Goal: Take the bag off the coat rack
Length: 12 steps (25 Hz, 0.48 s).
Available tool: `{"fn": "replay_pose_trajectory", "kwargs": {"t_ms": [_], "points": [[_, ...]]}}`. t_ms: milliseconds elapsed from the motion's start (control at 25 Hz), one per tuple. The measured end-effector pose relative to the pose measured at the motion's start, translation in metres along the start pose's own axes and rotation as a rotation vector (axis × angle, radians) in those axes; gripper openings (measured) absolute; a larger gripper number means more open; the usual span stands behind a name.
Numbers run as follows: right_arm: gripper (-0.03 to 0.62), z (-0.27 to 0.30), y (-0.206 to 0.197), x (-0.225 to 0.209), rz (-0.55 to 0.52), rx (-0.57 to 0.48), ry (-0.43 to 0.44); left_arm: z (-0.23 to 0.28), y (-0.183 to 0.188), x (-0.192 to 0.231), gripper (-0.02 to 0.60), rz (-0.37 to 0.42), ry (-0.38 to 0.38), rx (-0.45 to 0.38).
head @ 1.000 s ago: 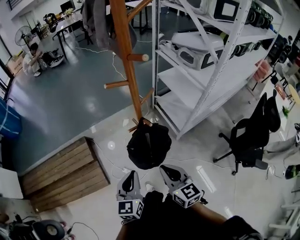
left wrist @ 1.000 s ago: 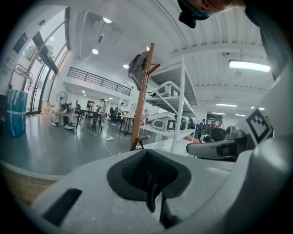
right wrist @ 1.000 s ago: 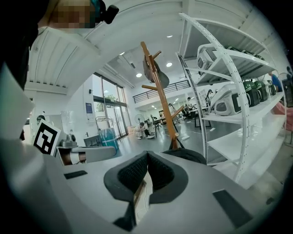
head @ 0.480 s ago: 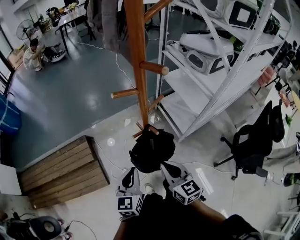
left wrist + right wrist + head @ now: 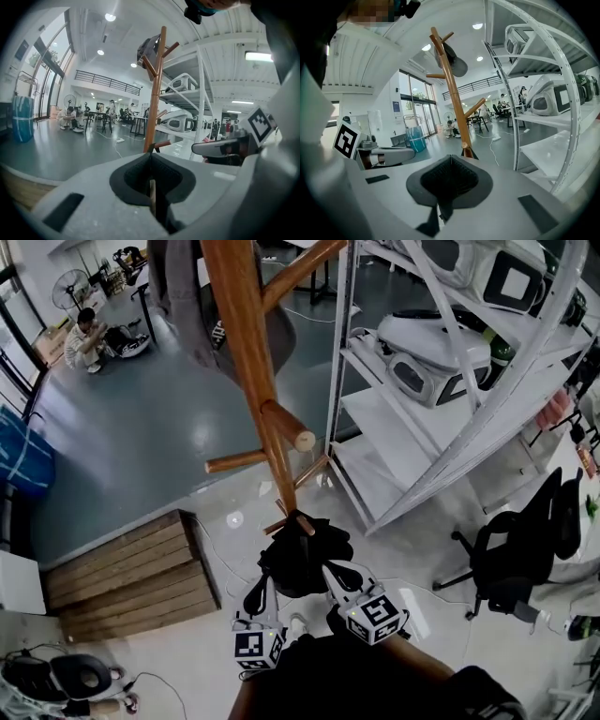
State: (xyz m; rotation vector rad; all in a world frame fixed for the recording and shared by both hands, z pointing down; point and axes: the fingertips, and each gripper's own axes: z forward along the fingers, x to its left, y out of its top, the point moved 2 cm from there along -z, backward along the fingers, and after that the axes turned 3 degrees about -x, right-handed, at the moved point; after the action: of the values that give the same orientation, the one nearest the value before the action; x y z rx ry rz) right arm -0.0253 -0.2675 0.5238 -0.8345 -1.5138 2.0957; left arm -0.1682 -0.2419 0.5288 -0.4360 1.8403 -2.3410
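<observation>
Blk slouchy fabric bag hangs on round-peg wood coat rack.

Ahead of the left gripper, a glossy grey-blue floor reaches tall windows. Far off, a person sits near a pedestal fan. To that gripper's left, a wooden platform lies on paler floor. Ahead and right of the right gripper stands a white metal shelving rack, with a black office chair further right. Round ceiling lights shine above a railed mezzanine.
</observation>
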Motion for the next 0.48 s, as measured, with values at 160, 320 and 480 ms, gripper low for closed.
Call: {"fn": "replay_pose_trajectory", "kwargs": {"t_ms": [160,320,480], "points": [[0.014,0.008,-0.006,-0.017,-0.021,0.044,0.019,0.013,-0.003,0.001,0.017,0.009,0.011,0.010],[0.015,0.016,-0.011,-0.032,-0.040,0.087,0.041,0.027,-0.015,0.002,0.018,0.014,0.002,0.057],[0.065,0.024,-0.020,-0.043,-0.060,0.141,0.062,0.036,-0.028,0.008,0.023,0.013,0.010,0.099]]}}
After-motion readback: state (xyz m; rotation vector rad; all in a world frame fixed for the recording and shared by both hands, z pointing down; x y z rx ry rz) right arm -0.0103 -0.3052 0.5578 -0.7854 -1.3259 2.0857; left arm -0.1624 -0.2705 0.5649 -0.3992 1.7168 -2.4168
